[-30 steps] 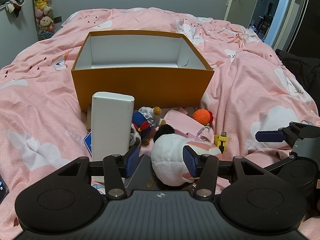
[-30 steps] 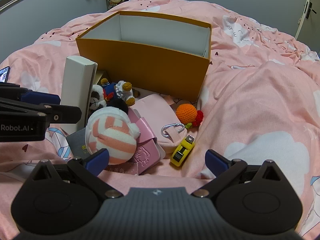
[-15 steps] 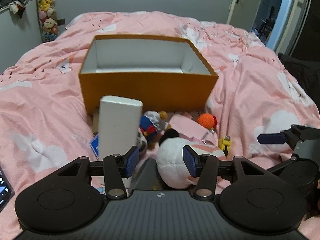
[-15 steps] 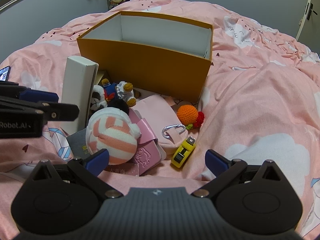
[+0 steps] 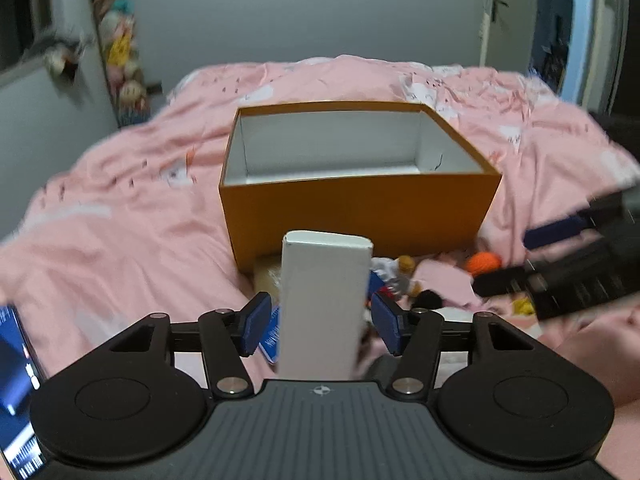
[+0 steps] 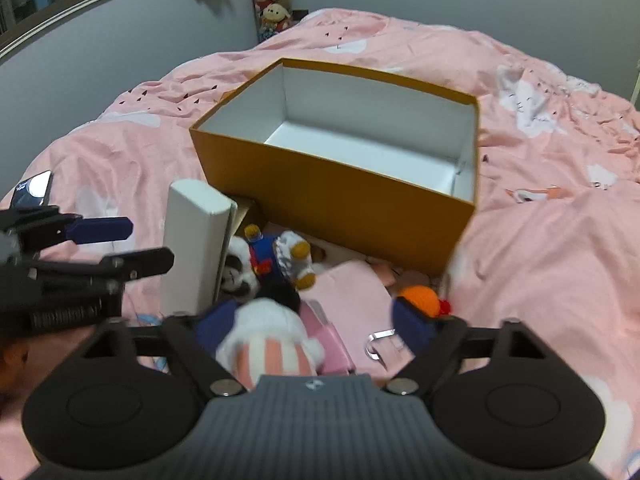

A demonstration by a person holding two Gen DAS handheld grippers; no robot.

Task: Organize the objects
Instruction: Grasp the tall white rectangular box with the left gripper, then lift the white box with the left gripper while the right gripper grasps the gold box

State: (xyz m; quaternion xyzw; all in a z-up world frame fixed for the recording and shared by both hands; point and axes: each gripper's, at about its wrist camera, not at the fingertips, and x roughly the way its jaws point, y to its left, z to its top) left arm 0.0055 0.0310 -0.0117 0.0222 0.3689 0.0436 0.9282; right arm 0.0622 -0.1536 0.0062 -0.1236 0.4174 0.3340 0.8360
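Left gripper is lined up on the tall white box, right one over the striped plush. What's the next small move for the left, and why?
Probably close the left gripper on the white box. The box stands upright between its open blue pads, which sit apart from its sides. The orange box just behind looks empty, so it could take the box after a lift.

The orange box (image 6: 344, 184) is wide open on top, nothing inside, so there's free room coming in from above. In front of it things get tight: the tall white carton (image 5: 323, 304) stands upright between the left gripper (image 5: 322, 326)'s spread fingers, and toys crowd the bedspread (image 6: 560, 264) beside it.
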